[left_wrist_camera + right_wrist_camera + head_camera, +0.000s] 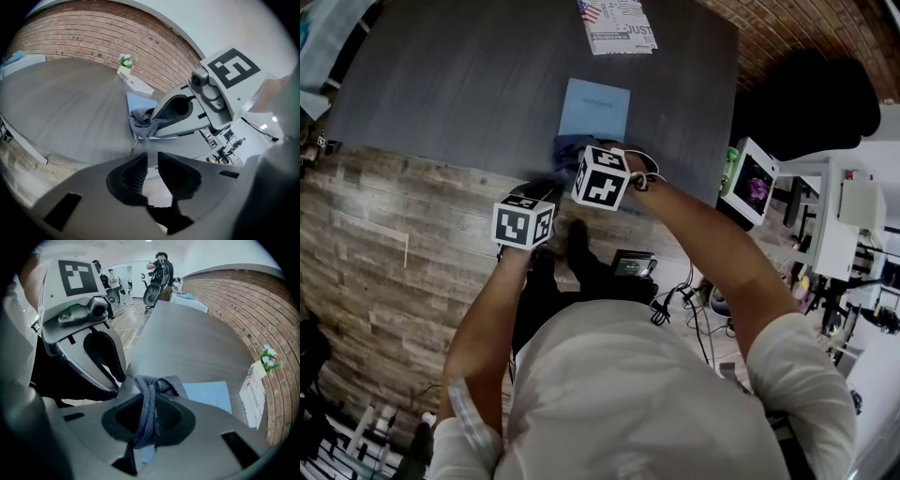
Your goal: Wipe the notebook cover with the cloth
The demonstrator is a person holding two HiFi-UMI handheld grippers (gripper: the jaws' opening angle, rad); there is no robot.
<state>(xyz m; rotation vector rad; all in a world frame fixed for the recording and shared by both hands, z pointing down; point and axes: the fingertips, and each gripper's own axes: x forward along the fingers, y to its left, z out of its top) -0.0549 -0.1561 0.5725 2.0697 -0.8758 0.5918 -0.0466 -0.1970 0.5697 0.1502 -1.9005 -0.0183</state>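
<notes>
Dark table (469, 84): notebook (594, 108), cloth (146, 404), "JUST" leaflet (619, 26)

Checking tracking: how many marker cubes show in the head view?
2. Left cube hangs off the table's near edge; right cube sits just short of the notebook.

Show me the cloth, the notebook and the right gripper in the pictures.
cloth (156, 384), right gripper view, on the bunched fold just beyond the jaws.
notebook (594, 109), head view, middle of its light blue cover.
right gripper (150, 398), right gripper view, midway between its fingertips, where they pinch the cloth.
</notes>
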